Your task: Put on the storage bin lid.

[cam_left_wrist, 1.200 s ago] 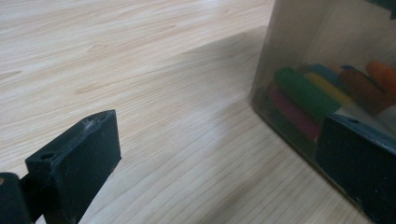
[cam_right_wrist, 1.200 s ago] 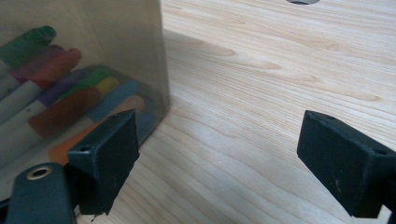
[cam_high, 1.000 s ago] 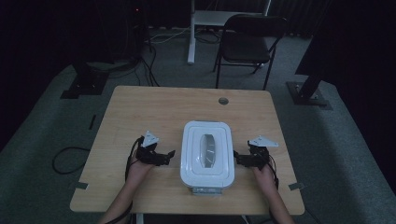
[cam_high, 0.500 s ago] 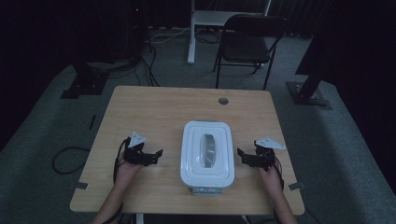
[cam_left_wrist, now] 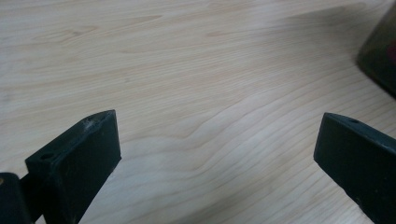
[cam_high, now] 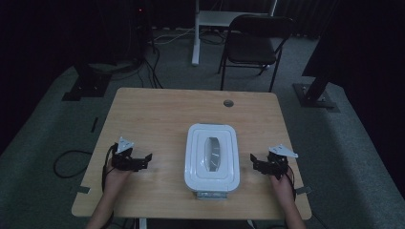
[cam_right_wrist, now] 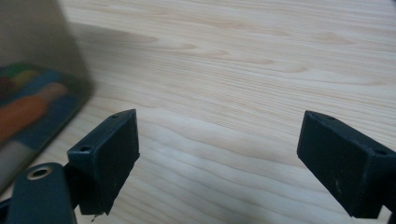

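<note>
At the left of the high view the left gripper [cam_high: 144, 160] sits over the near left part of the wooden table [cam_high: 157, 109], held in the person's left hand [cam_high: 114, 174], its jaws pointing right toward the white box [cam_high: 211, 156]. A second ago it lay just beside the box's left wall; now it is well apart from it, with bare wood between. In the left gripper view its jaws stand wide apart over plain wood grain, gripping nothing, and a dark corner of the box shows at the far right edge. The box stands in the middle of the table toward the near edge, lid on, with a clear window in its top, in the same spot as before. To its right the right gripper [cam_high: 254, 162] has also drawn back a little from the box's right wall and is now near it, not touching. In the right gripper view its jaws are spread wide and empty, and the side of the box with a coloured label shows at the left.
</note>
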`<state>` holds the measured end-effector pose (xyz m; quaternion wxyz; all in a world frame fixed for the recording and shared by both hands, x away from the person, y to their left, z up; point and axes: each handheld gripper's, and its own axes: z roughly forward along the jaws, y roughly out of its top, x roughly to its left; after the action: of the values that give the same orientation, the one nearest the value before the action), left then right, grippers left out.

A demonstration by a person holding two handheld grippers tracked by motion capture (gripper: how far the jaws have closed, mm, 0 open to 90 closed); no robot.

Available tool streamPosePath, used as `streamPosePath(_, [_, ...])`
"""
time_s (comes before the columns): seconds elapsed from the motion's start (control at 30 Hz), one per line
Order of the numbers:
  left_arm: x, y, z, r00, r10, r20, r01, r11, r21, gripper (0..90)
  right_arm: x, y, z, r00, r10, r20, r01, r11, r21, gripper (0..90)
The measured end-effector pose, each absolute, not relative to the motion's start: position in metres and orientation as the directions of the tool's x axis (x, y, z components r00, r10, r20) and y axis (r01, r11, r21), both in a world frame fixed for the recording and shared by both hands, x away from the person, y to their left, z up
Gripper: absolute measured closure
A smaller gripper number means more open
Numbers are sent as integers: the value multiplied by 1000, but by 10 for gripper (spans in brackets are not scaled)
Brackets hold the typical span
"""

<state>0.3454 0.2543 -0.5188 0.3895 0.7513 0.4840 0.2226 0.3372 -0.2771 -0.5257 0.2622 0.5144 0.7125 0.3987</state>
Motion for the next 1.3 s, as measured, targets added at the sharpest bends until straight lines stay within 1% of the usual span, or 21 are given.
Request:
streamPosePath(0.07, [343, 259, -519, 422, 906, -40, 558, -225, 799, 12, 336, -280, -525, -303, 953, 28, 532, 144, 835, 126])
streamPosePath(0.1, [343, 259, -519, 422, 906, -40, 558, -225, 799, 12, 336, -280, -525, -303, 953, 28, 532, 144, 835, 126])
streamPosePath(0.17, [339, 267, -519, 409, 912, -37, 559, -218, 800, 12, 333, -284, -525, -254, 967, 4, 541, 139, 829, 126])
streamPosePath(0.23, [337, 272, -520, 398, 917, -39, 562, -210, 800, 12, 331, -286, -525, -227, 974, -9, 551, 136, 823, 126])
streamPosePath(0.57, [322, 294, -519, 347, 938, -27, 582, -192, 790, 12, 324, -305, -534, -134, 991, 3, 610, 80, 789, 135])
streamPosePath(0.63, [319, 299, -519, 324, 946, -24, 587, -182, 789, 12, 323, -307, -536, -112, 993, -35, 615, 97, 782, 135])
streamPosePath(0.7, [315, 305, -518, 308, 951, -31, 591, -165, 790, 12, 321, -310, -538, -97, 994, -53, 626, 102, 773, 134])
streamPosePath(0.77, [312, 310, -518, 282, 959, -37, 598, -145, 788, 11, 319, -312, -540, -109, 994, -30, 631, 92, 770, 134])
streamPosePath(0.87, [307, 319, -518, 248, 968, -33, 605, -128, 786, 11, 316, -314, -543, -120, 992, -37, 646, 107, 756, 134])
streamPosePath(1.03, [302, 330, -520, 224, 973, -54, 634, -104, 767, 11, 314, -318, -548, -106, 994, -19, 658, 84, 748, 135])
streamPosePath(1.07, [301, 332, -521, 220, 974, -54, 640, -102, 762, 11, 315, -319, -550, -105, 994, -17, 680, 84, 728, 132])
streamPosePath(1.13, [299, 334, -523, 206, 977, -50, 647, -98, 756, 10, 315, -322, -550, -86, 996, 16, 689, 47, 723, 135])
streamPosePath(1.2, [297, 337, -525, 190, 980, -61, 653, -80, 753, 10, 315, -323, -550, -68, 998, 13, 690, 38, 723, 133])
streamPosePath(1.3, [295, 341, -526, 162, 985, -53, 660, -68, 748, 10, 315, -322, -550, -79, 997, 13, 691, 46, 721, 121])
